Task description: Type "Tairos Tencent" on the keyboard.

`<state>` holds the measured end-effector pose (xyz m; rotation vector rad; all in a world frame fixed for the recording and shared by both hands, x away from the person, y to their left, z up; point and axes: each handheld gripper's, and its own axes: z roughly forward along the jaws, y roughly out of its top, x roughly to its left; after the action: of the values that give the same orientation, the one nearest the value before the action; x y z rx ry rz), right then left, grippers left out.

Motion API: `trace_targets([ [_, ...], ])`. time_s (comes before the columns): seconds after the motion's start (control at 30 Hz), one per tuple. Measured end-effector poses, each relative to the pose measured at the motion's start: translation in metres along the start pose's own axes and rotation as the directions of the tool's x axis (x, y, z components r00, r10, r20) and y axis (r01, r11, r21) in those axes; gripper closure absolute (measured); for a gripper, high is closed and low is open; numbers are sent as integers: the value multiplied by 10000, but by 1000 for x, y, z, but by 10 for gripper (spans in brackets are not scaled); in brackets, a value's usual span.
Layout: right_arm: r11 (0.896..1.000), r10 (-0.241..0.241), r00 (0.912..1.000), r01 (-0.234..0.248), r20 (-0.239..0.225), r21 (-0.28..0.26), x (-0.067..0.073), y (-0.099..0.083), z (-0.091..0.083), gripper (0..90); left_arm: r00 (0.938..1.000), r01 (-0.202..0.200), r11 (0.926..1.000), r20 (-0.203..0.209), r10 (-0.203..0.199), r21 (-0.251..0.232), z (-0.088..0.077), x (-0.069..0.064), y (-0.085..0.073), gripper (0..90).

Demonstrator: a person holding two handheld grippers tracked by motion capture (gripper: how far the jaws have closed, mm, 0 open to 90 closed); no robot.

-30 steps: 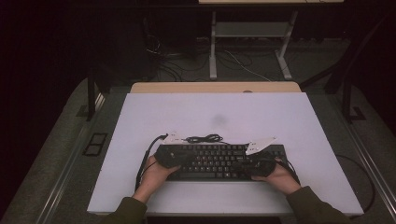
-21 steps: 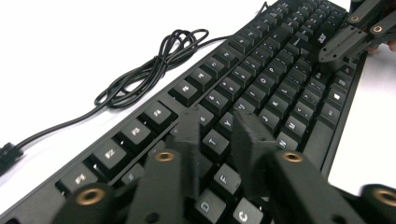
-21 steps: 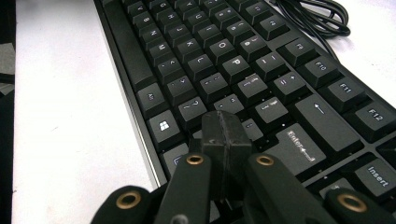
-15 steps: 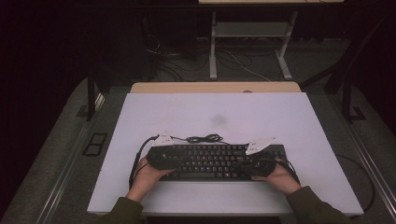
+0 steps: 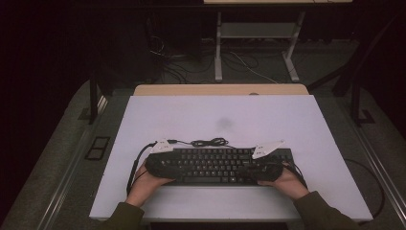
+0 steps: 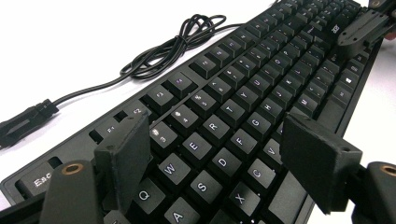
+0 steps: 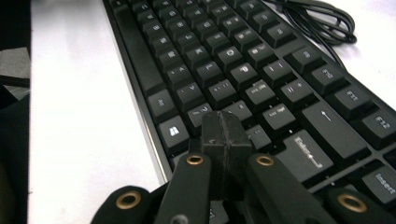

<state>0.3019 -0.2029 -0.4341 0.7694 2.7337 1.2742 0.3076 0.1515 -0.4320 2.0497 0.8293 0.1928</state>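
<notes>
Keyboard (image 5: 215, 165), black, lies flat across the near half of the white table (image 5: 225, 112), its long side running left to right, with a bare strip of table between it and the near edge. At its left end the left gripper (image 6: 224, 154) hovers just over the keys; its jaws have just been opening and now stand wide apart above the Q, W, E and C keys, nothing pressed between the pads, which clear the keycaps. At the right end the right gripper (image 7: 225, 140) rests with its jaws closed tight together, pad against pad, tips over the keys near the Enter key; nothing is caught between them. A hand (image 5: 146, 179) holds the left tool and another hand (image 5: 286, 182) the right, both coming in from the near edge. Just beyond the keyboard's far edge, its black cable (image 5: 209, 142) lies in a loose coil on the table, touching the surface
</notes>
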Motion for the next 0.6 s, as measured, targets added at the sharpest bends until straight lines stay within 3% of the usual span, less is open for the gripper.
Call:
trace_targets([
  [0.2,9989,212,9997,-218,-149,-427,-2,3,-4,886,10000,-4,10000,-3,4,-13,-2,1,-2,239],
  [0.6,9928,652,9972,-684,-354,-987,-7,13,2,487,9999,95,10000,-128,-95,-3,-4,2,-4,247],
])
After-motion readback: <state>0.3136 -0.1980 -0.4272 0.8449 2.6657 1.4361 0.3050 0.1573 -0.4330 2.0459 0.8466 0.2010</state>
